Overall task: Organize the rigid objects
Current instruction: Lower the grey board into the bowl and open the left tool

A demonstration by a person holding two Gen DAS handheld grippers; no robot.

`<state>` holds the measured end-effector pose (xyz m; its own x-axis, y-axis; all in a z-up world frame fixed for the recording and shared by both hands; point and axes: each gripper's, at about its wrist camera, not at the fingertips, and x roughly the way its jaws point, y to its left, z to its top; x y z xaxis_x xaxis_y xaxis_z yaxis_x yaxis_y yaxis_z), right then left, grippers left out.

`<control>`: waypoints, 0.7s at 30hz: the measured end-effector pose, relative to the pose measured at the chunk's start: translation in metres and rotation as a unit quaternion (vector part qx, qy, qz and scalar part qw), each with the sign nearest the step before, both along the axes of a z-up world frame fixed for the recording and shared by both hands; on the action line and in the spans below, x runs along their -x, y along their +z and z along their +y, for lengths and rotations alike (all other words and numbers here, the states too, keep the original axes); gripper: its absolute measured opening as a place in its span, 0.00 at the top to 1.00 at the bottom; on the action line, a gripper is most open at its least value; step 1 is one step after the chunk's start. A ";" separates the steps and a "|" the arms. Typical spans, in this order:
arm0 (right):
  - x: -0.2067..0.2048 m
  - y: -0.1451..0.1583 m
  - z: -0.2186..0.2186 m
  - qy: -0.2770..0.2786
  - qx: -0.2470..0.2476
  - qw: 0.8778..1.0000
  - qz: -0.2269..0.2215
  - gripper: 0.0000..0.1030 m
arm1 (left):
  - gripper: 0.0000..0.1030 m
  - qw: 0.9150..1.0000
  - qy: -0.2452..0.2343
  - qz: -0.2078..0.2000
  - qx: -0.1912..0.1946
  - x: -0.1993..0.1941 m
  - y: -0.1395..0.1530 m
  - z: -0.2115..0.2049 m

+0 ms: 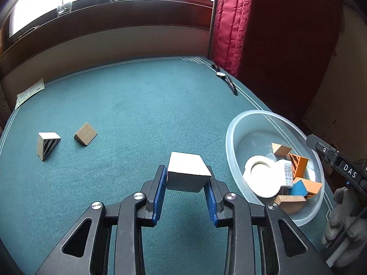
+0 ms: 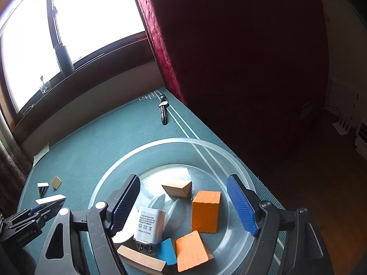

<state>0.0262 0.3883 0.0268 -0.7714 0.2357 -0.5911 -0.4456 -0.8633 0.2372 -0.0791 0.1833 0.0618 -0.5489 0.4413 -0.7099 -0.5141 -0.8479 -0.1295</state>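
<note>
Your left gripper pinches a white block above the green table, beside the clear bowl. Your right gripper hangs over that bowl, jaws spread, nothing between them. An orange block, an adapter and wooden wedges lie inside.

One clear bowl sits at the near right of the green table. Inside it lie seven things: three orange blocks, two plain wooden blocks, one white power adapter and one white tape roll. A blue face shows among them; whether it is a separate block is unclear. Outside the bowl are three blocks: one white block raised off the table, one striped wedge and one plain wooden wedge at far left. One wristwatch lies at the far edge, one paper slip at far left.
</note>
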 end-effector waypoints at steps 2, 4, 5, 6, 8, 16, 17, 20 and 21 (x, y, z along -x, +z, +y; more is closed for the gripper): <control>-0.001 -0.001 0.001 0.002 0.001 1.000 0.000 0.19 | 0.68 1.000 -0.013 0.003 -0.001 -0.001 0.003 0.012; -0.002 -0.002 0.001 0.005 0.004 1.000 -0.001 0.19 | 0.68 1.000 -0.024 0.009 0.001 -0.001 0.006 0.025; -0.002 -0.003 0.002 0.006 0.005 1.000 0.000 0.19 | 0.68 1.000 -0.029 0.011 0.000 -0.001 0.008 0.030; -0.002 -0.003 0.002 0.007 0.005 1.000 0.000 0.19 | 0.68 0.999 -0.035 0.012 -0.001 -0.001 0.009 0.036; -0.004 -0.003 0.002 0.008 0.008 1.000 0.003 0.19 | 0.68 0.999 -0.047 0.012 -0.003 -0.001 0.010 0.048; -0.015 -0.001 0.008 0.000 0.006 1.000 0.017 0.18 | 0.68 0.996 -0.090 0.013 0.003 -0.006 0.010 0.094; -0.017 -0.001 0.009 -0.003 0.007 1.000 0.019 0.18 | 0.68 0.996 -0.093 0.012 0.005 -0.007 0.010 0.099; -0.020 0.000 0.013 -0.008 0.013 1.000 0.025 0.17 | 0.68 0.995 -0.103 0.014 0.007 -0.010 0.010 0.112; -0.020 0.000 0.015 -0.009 0.014 1.000 0.025 0.17 | 0.68 0.994 -0.107 0.015 0.007 -0.011 0.011 0.116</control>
